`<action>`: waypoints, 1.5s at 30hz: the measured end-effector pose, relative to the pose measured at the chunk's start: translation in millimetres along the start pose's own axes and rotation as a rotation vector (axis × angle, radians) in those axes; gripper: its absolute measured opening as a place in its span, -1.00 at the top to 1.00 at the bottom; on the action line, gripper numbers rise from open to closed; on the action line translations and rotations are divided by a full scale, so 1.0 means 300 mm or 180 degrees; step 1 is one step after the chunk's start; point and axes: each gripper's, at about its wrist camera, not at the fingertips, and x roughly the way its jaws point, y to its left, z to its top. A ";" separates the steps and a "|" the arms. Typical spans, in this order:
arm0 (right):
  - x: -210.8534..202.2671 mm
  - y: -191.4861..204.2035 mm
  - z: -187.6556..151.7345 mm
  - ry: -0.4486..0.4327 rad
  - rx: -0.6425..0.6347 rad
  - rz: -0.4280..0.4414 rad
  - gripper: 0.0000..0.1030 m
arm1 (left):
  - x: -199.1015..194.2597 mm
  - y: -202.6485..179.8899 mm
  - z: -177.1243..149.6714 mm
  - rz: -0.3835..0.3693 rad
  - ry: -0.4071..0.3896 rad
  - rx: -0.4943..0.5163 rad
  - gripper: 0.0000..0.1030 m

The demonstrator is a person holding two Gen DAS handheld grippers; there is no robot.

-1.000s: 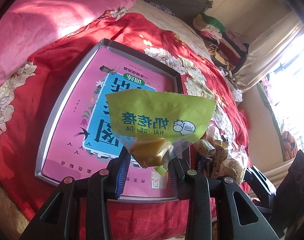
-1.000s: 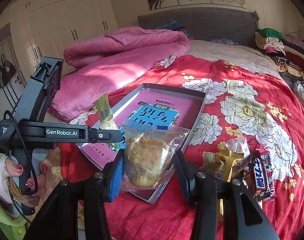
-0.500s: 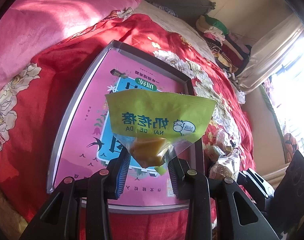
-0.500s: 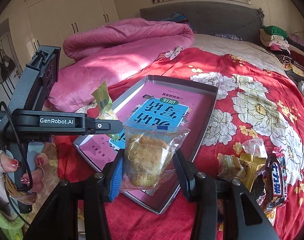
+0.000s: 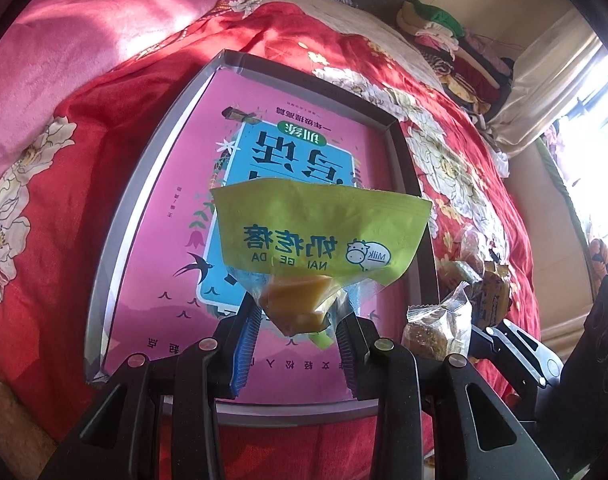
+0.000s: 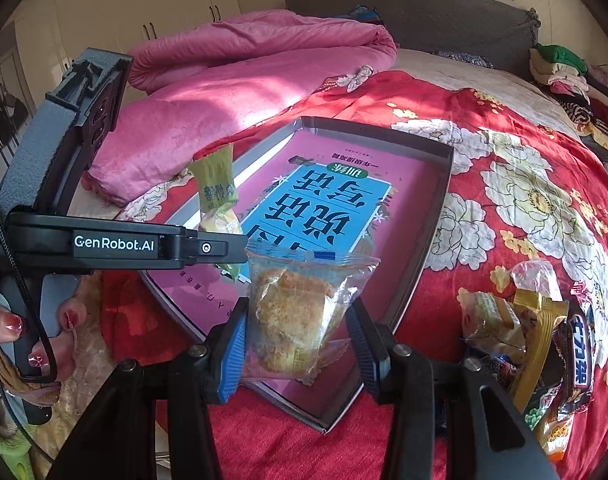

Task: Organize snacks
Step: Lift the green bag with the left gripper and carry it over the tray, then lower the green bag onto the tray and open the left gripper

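Note:
My left gripper is shut on a green milk-candy packet with a yellow block inside, held above the near end of a shallow grey box lid lined with a pink and blue sheet. My right gripper is shut on a clear-wrapped pastry, held above the box lid's near right corner. The left gripper with its green packet shows at the left of the right wrist view. The pastry shows at the lower right of the left wrist view.
A pile of loose snacks lies on the red floral bedspread right of the box. A pink quilt is bunched at the back left. Folded clothes sit at the far right. A grey headboard stands behind.
Both grippers have moved forward over the box lid with their snacks still held. The right gripper and its pastry have come closer beside my left gripper.

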 end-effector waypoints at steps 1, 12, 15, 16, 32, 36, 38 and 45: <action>0.005 0.002 -0.004 0.0019 -0.0009 0.0000 0.07 | 0.004 -0.001 -0.002 0.0024 0.0021 0.0011 0.26; 0.015 -0.002 -0.020 0.0029 -0.0008 0.0008 0.06 | 0.028 -0.022 -0.030 0.0260 0.0215 0.0136 0.26; 0.024 0.001 -0.016 0.0027 -0.0030 -0.0024 0.06 | 0.030 -0.023 -0.031 0.0300 0.0234 0.0156 0.26; 0.026 0.001 -0.017 0.0021 -0.0034 -0.0059 0.06 | 0.031 -0.023 -0.031 0.0305 0.0240 0.0158 0.26; 0.057 -0.010 -0.019 0.0088 -0.0062 -0.0231 0.03 | 0.049 -0.028 -0.038 0.0363 0.0293 0.0200 0.26; 0.060 -0.001 -0.026 0.0110 -0.0094 -0.0220 0.01 | 0.050 -0.030 -0.039 0.0373 0.0302 0.0214 0.26; 0.057 -0.004 -0.026 0.0125 -0.0073 -0.0188 0.01 | 0.050 -0.031 -0.039 0.0377 0.0304 0.0219 0.25; 0.049 0.000 -0.030 0.0137 -0.0054 -0.0162 -0.02 | 0.049 -0.032 -0.040 0.0378 0.0310 0.0229 0.25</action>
